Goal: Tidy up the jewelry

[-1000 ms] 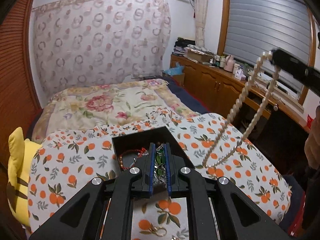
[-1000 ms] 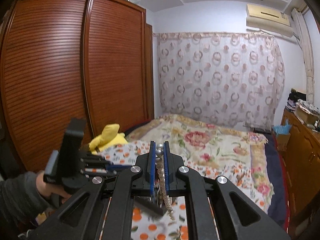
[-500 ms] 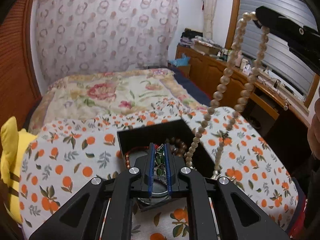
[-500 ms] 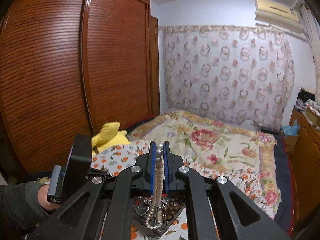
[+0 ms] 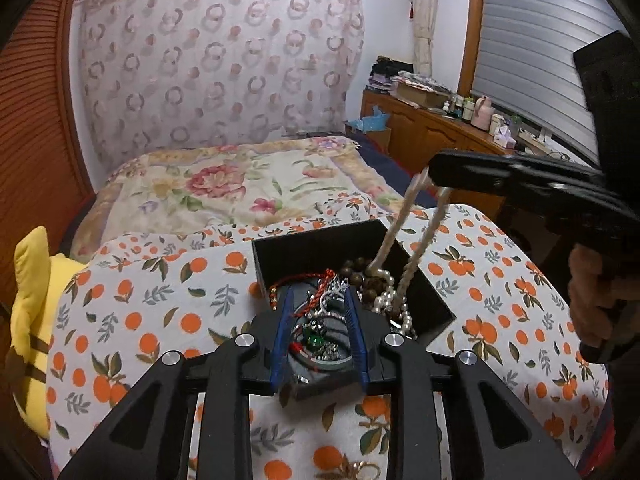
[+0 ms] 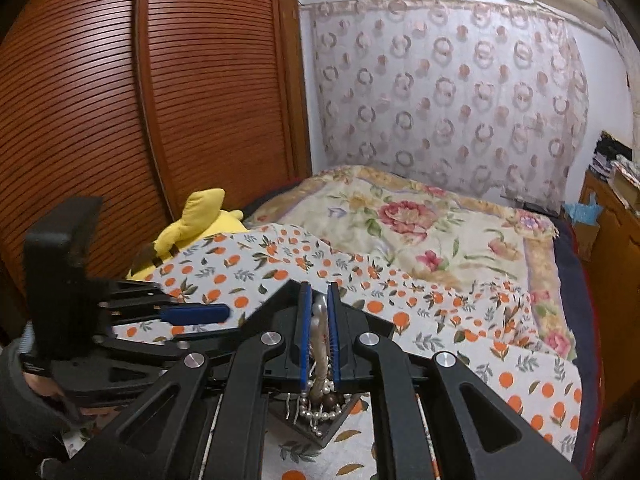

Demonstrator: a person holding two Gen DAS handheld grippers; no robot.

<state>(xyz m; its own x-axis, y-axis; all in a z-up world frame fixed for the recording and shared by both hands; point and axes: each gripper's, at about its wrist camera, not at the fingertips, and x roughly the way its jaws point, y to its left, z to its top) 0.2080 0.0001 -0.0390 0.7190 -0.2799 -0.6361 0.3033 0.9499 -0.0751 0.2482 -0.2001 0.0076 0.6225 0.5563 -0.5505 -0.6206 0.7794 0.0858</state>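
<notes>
Hanging from the right gripper (image 6: 318,312), clenched on it, the pearl necklace (image 5: 390,248) is trailing down into the black box (image 5: 424,300), its lower loops lying w/ brown beads (image 5: 360,276) inside. Left gripper (image 5: 318,320) is sitting over the box's near part, its jaws opening; a green-stone piece (image 5: 316,338) is lying between the blue pads (image 5: 282,332), not pressed. A red cord (image 5: 300,280) is lying in the box too. Box is resting on the orange-print cloth (image 5: 160,292) on the bed. Yellow plush (image 6: 200,220) is at the cloth's left edge.
</notes>
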